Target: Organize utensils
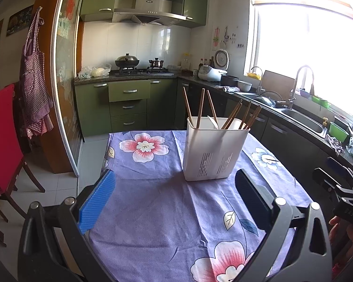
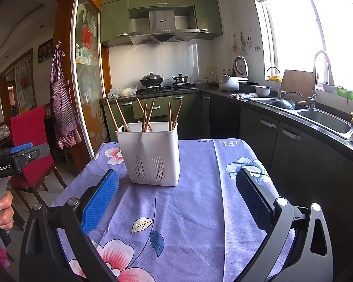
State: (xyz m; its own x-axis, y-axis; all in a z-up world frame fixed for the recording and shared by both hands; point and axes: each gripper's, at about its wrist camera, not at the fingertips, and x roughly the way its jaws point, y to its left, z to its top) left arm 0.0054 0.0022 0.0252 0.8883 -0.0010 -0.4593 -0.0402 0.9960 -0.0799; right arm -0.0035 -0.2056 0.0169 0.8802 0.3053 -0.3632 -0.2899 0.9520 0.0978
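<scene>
White utensil caddy (image 1: 214, 149) looks like smooth matt plastic, slotted low down; the chopsticks (image 1: 233, 115) in it look like plain brown wood. Ahead of both tools the tablecloth (image 2: 195, 202) is soft, wrinkled floral cloth. Left gripper (image 1: 176, 202) and right gripper (image 2: 176, 204) have ribbed blue rubbery pads on matt black frames with shiny metal bolts.

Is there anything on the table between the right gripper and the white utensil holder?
Nothing visible. Only bare floral tablecloth lies between the open right gripper and the white utensil holder. The chopsticks already stand inside it. The left gripper is likewise open, with clear cloth ahead.
</scene>
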